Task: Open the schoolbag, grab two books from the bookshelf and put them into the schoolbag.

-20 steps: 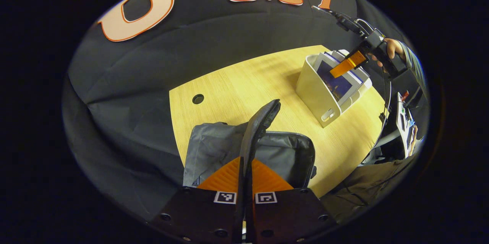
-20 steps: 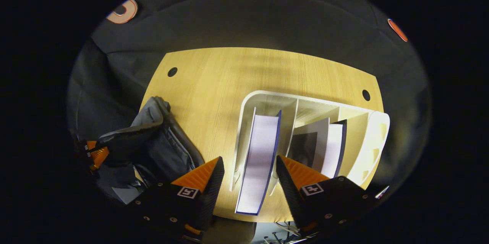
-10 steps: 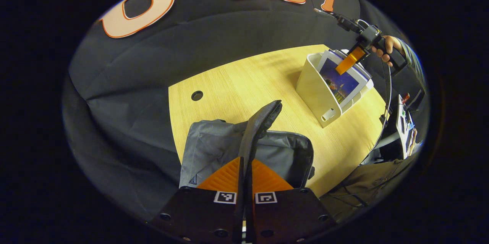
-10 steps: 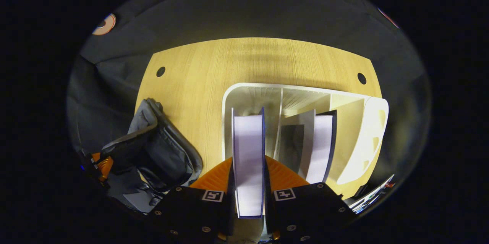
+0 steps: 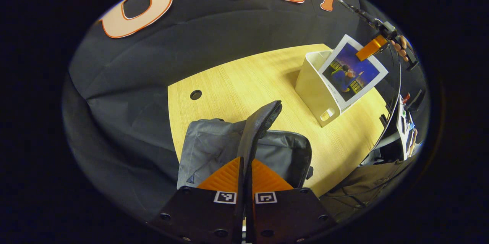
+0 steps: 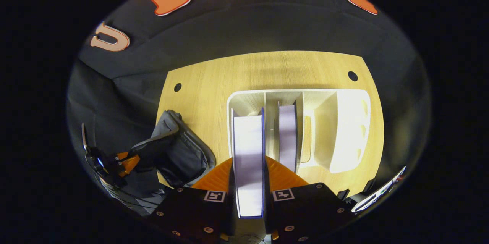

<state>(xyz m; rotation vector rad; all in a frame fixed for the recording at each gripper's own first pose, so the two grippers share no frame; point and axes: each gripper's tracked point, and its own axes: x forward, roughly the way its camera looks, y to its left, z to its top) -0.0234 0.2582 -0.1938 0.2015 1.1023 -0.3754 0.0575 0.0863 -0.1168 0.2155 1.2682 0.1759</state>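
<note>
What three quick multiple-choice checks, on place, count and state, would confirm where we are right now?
1. Where is the lifted book?
A. Inside the schoolbag
B. Above the bookshelf
C. Flat on the table

2. How many books remain in the bookshelf?
A. One
B. Three
C. None

3. What is the left gripper doing?
A. Hanging open
B. Clamping a book
C. Shut on the schoolbag flap

Key: 1 B, the right gripper holds it raised; 2 A, one remaining book stands there; 3 C, both fingers pinch the flap.
</note>
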